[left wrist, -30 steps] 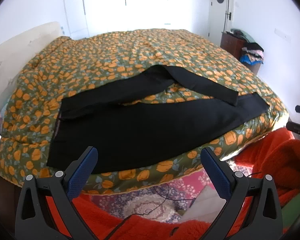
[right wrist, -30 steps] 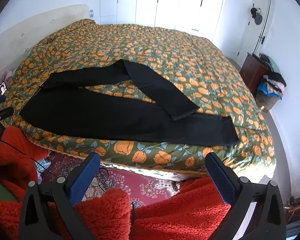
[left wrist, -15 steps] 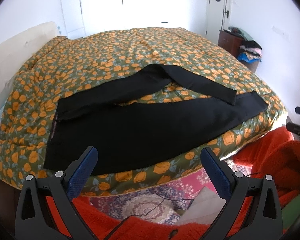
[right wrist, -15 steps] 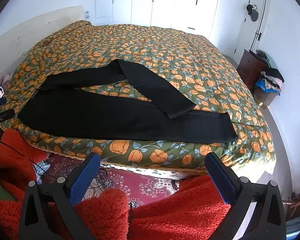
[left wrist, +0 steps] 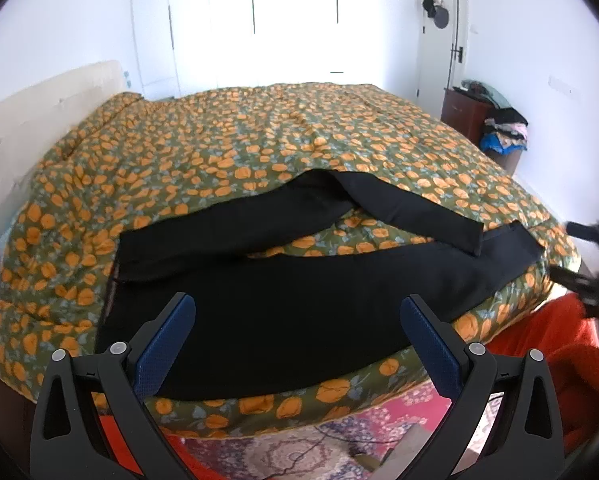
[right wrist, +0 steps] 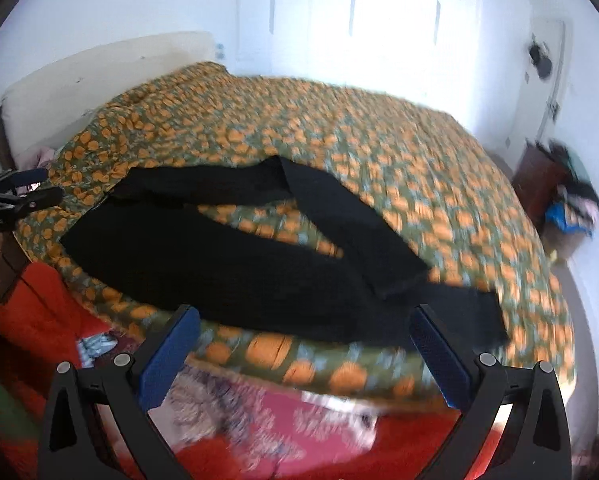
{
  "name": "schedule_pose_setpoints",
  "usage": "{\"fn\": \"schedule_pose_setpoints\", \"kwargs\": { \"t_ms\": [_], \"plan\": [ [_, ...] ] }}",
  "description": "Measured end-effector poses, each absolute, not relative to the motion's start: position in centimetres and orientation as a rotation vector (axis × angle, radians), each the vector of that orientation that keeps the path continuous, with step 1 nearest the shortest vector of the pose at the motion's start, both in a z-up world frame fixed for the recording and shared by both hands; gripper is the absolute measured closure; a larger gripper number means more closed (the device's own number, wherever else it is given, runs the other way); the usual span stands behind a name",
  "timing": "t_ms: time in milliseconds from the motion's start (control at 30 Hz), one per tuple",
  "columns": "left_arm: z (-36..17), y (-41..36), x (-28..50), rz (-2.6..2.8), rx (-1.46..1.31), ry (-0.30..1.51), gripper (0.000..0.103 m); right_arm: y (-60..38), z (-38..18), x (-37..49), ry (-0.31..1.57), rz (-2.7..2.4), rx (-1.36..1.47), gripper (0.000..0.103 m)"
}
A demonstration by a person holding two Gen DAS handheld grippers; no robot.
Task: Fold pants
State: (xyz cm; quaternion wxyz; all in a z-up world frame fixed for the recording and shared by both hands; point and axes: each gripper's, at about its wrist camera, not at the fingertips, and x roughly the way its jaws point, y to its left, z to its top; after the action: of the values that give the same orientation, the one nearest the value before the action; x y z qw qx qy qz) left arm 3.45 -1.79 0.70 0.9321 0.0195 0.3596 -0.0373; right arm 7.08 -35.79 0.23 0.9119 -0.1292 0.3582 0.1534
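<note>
Black pants lie spread across the near side of a bed with a green and orange flowered cover. One leg runs straight along the bed's near edge; the other leg is bent back over it. My left gripper is open and empty, low over the waist end of the pants. My right gripper is open and empty, near the cuff end of the pants. The right wrist view is blurred. The right gripper also shows in the left wrist view, and the left gripper in the right wrist view.
A patterned red rug lies on the floor before the bed. Red fleece fabric is at the lower right. A dark wood cabinet with piled clothes stands at the far right by a door. A pale headboard is at the left.
Both grippers have moved forward and down toward the bed's near edge, so the pants look larger. The right gripper moves fast. The pants have not moved.
</note>
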Motion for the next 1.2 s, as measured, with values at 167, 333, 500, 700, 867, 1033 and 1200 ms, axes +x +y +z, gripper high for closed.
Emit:
{"fn": "schedule_pose_setpoints", "kwargs": {
  "t_ms": [167,333,500,700,867,1033,1200],
  "plan": [
    [-0.1,-2.0,3.6,-0.063,0.03,0.762,0.001,-37.4,-7.4,14.9,0.806,0.311,-0.465,0.0],
    [-1.7,-1.9,4.1,-0.03,0.02,0.83,0.001,-39.5,-12.9,21.0,0.909,0.314,-0.53,0.016],
    [-3.0,-2.3,5.5,-0.029,0.03,0.883,0.001,-40.9,-17.1,25.0,1.033,0.323,-0.539,0.049],
    [-4.9,-2.9,7.1,-0.033,0.062,0.938,0.001,-41.5,-9.9,26.4,0.992,0.34,-0.535,0.09],
    [-6.0,-3.4,8.8,-0.05,0.046,0.993,0.001,-45.3,-1.1,36.3,0.906,0.245,-0.509,0.091],
    [-5.4,-4.4,9.8,-0.047,0.061,0.981,0.001,-53.4,0.8,52.5,0.945,-0.037,-0.37,0.071],
    [-6.6,-3.7,10.4,-0.034,0.034,1.013,0.001,-56.9,-3.4,54.0,0.987,-0.149,-0.125,0.061]
  ]
}}
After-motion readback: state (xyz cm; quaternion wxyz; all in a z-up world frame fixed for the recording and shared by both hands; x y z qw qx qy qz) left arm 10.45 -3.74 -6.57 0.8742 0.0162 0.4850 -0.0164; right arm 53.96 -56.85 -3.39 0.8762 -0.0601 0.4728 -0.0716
